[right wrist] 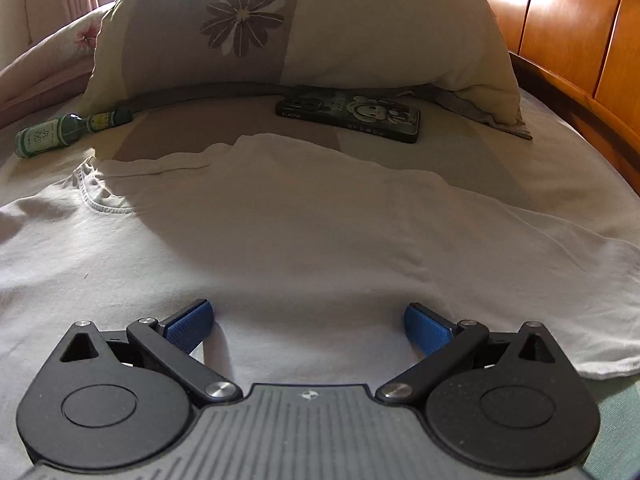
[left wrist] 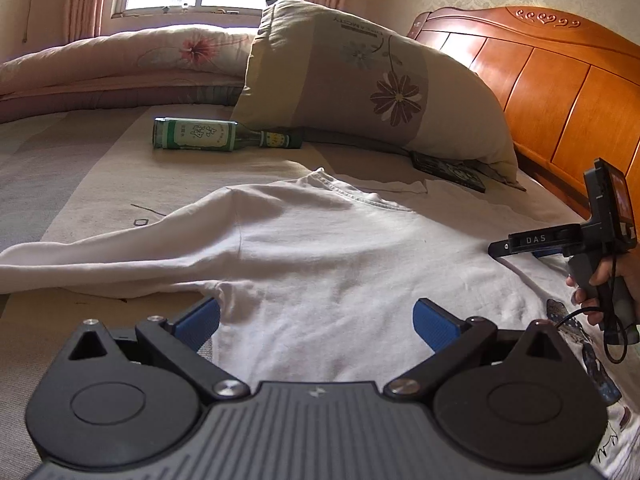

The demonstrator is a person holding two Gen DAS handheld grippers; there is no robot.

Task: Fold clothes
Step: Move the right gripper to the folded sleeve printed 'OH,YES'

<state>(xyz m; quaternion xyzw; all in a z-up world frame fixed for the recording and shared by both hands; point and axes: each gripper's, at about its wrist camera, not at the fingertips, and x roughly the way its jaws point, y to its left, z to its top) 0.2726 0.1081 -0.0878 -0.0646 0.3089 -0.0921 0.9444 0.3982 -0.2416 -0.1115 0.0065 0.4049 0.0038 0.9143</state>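
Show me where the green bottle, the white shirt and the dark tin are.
green bottle [left wrist: 200, 134]: left wrist view, on its label.
white shirt [left wrist: 340, 248]: left wrist view, on the chest area.
dark tin [right wrist: 352, 118]: right wrist view, on its printed lid.

White long-sleeved shirt [left wrist: 320, 248] lies spread flat on the bed [left wrist: 80, 184], neckline toward pillow, one sleeve stretched out sideways (cartoon print at hem).

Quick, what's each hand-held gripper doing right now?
Left hand-held gripper: open, empty, over the white cotton shirt.
Right hand-held gripper: open, empty, over the same shirt.
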